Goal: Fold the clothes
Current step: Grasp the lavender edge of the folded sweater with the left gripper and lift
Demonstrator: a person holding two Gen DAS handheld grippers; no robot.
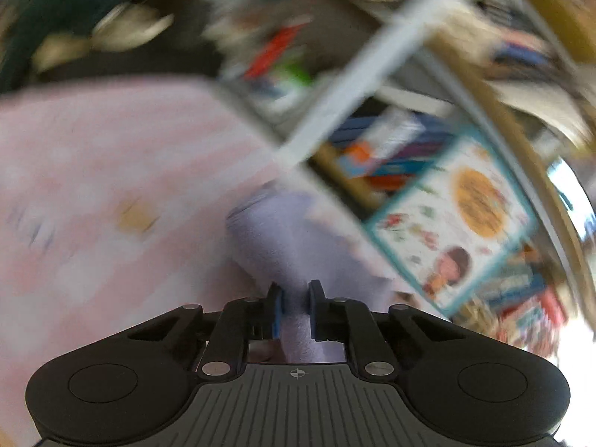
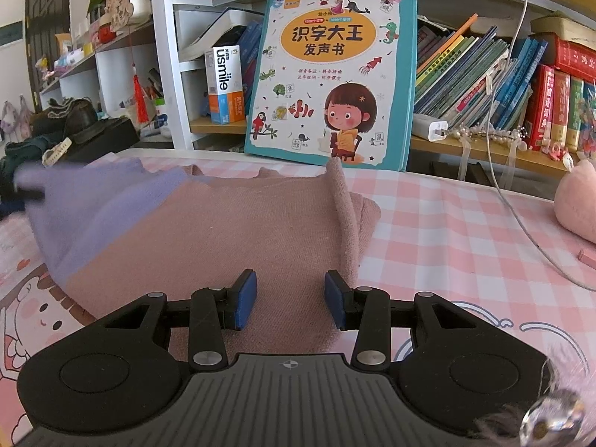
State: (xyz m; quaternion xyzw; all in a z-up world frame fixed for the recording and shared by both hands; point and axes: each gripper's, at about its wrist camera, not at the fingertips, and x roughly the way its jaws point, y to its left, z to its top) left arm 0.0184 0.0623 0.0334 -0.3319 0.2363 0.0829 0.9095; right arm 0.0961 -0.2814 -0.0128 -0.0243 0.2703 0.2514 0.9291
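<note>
A: Pinching a strip of lilac knit, your left tool (image 1: pixel 296 307) has its blue pads nearly together, the lilac garment (image 1: pixel 283 238) running up from between them over the pink checked cloth (image 1: pixel 93 186) of the bench. That view is smeared with blur, so finer detail is lost.

B: And your right tool?

A: Your right tool (image 2: pixel 290 296) stands partly open with nothing gripped. Its two pads sit apart over the near edge of the dusty-pink sweater (image 2: pixel 231 223); whether they touch the knit you cannot tell from here.

B: Where do the clothes lie?

A: The dusty-pink sweater lies spread flat on the bench just ahead of your right tool, with a raised fold (image 2: pixel 344 208) running up its right side. The lilac garment overlaps its left part and is lifted at the far left, blurred.

B: Beyond that?

A: A teal-bordered children's book (image 2: pixel 331 74) leans upright against the bookshelf (image 2: pixel 484 145) at the back of the bench. A white cable (image 2: pixel 501 171) hangs down to its right, and a pink plush toy (image 2: pixel 577 201) sits at the far right edge.
</note>
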